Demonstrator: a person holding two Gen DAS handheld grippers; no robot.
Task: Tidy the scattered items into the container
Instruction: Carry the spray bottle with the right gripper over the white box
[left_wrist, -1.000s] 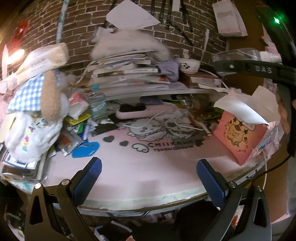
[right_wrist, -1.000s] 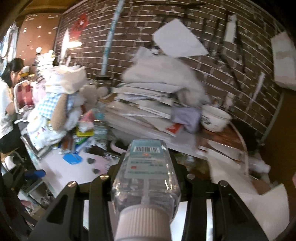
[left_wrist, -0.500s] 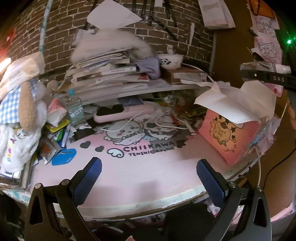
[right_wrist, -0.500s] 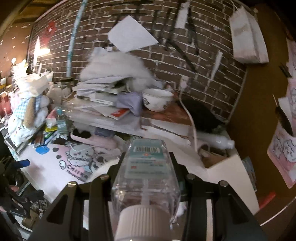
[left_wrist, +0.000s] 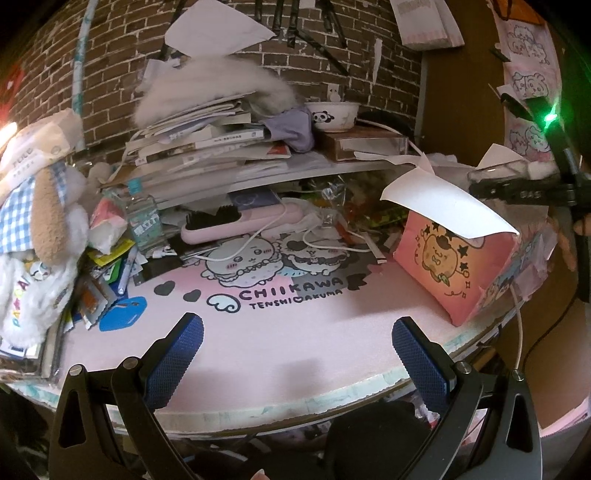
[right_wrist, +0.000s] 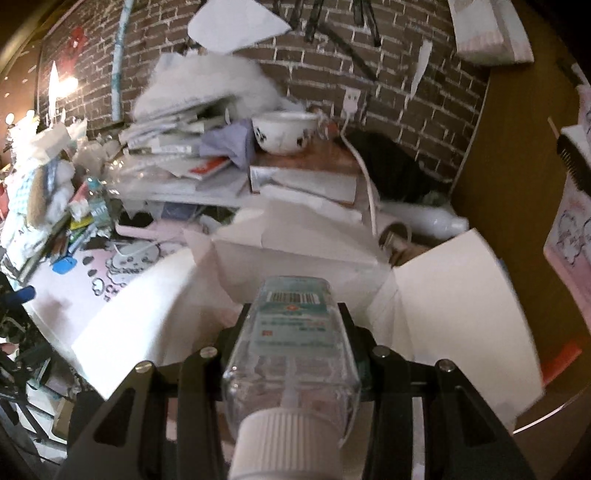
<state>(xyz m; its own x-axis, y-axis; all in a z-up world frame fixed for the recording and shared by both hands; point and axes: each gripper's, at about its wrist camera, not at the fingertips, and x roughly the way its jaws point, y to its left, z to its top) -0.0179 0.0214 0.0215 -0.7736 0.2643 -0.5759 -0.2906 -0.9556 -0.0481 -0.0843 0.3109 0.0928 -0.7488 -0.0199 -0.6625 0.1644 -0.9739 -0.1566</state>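
Right gripper (right_wrist: 291, 325) is clamping the clear bottle (right_wrist: 291, 347) across its body, white cap toward the camera, hovering just over the open pink box (left_wrist: 454, 258) with its white flaps (right_wrist: 454, 310) splayed; left gripper (left_wrist: 295, 354) is idling nearer the desk edge, jaws wide apart, nothing between them. Best to lower between the flaps, clear of the far flap, before letting go; beyond the box, the hairbrush (left_wrist: 236, 221) and other clutter are waiting.

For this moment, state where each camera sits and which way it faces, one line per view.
Left wrist: on the left tongs, angled down across the pink mat toward the brick wall; open blue pads show, and the right tongs at the right edge.
Right wrist: on the right tongs, angled down over the open pink box; black jaws clamp a clear bottle.
Shared: the panda bowl, book pile, mat and box.
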